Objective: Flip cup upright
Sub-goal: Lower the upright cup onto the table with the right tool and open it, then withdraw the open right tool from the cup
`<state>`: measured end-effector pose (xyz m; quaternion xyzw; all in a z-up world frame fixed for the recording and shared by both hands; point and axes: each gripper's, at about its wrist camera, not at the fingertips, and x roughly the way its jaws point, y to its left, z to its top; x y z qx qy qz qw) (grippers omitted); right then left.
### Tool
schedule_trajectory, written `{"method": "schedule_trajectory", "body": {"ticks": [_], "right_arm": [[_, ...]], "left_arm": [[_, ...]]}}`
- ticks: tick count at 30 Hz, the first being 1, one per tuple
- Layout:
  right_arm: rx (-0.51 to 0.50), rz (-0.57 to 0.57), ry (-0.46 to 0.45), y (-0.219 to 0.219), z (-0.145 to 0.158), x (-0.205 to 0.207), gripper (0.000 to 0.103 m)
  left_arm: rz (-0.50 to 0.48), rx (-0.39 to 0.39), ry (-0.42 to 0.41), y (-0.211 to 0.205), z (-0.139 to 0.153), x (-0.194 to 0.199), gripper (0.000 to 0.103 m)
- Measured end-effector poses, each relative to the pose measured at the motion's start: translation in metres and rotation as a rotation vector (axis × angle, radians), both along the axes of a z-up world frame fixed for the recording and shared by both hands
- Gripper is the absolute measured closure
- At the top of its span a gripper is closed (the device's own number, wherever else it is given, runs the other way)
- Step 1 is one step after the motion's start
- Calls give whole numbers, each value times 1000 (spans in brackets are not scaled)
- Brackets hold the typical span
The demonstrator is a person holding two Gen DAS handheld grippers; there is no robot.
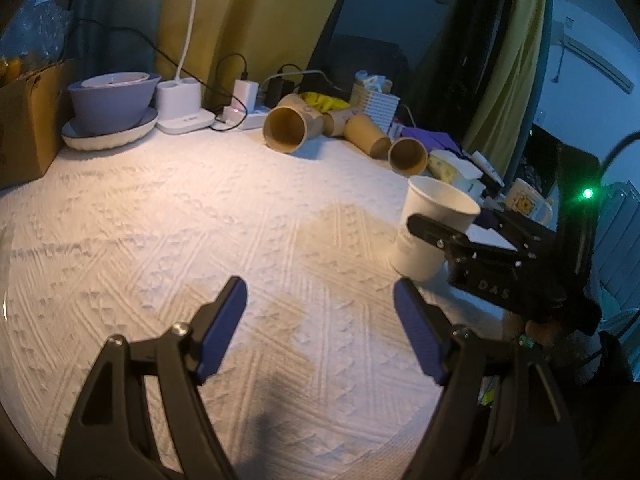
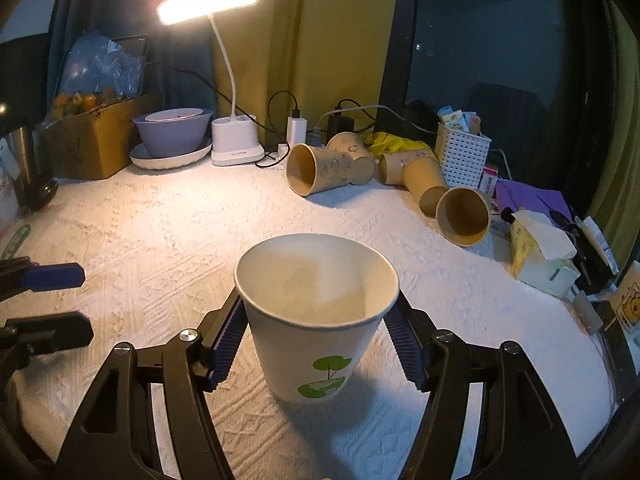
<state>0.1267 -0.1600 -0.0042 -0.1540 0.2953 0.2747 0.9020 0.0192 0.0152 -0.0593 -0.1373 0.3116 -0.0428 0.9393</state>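
Note:
A white paper cup (image 2: 316,320) with a green tree print stands upright on the white textured cloth (image 2: 160,232), mouth up. My right gripper (image 2: 316,344) straddles it, its blue pads (image 2: 228,344) on either side of the cup wall; the left pad touches just under the rim, the right pad stands slightly off. In the left wrist view the same cup (image 1: 432,228) stands at the right with the right gripper (image 1: 440,236) around it. My left gripper (image 1: 320,328) is open and empty, low over the cloth, left of the cup.
Several brown paper cups (image 2: 320,168) lie on their sides at the back. A desk lamp (image 2: 236,140), a purple bowl on a plate (image 2: 172,136), a cardboard box (image 2: 96,140), a charger strip, a white basket (image 2: 460,156) and a tissue pack (image 2: 540,252) line the back and right edges.

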Motion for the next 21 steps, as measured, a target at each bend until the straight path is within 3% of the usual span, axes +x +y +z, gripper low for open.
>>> {"method": "schedule_trajectory", "body": {"ticks": [21], "right_arm": [[12, -14, 53, -15, -2, -26, 28]], "left_arm": [[35, 38, 11, -6, 3, -5, 26]]}}
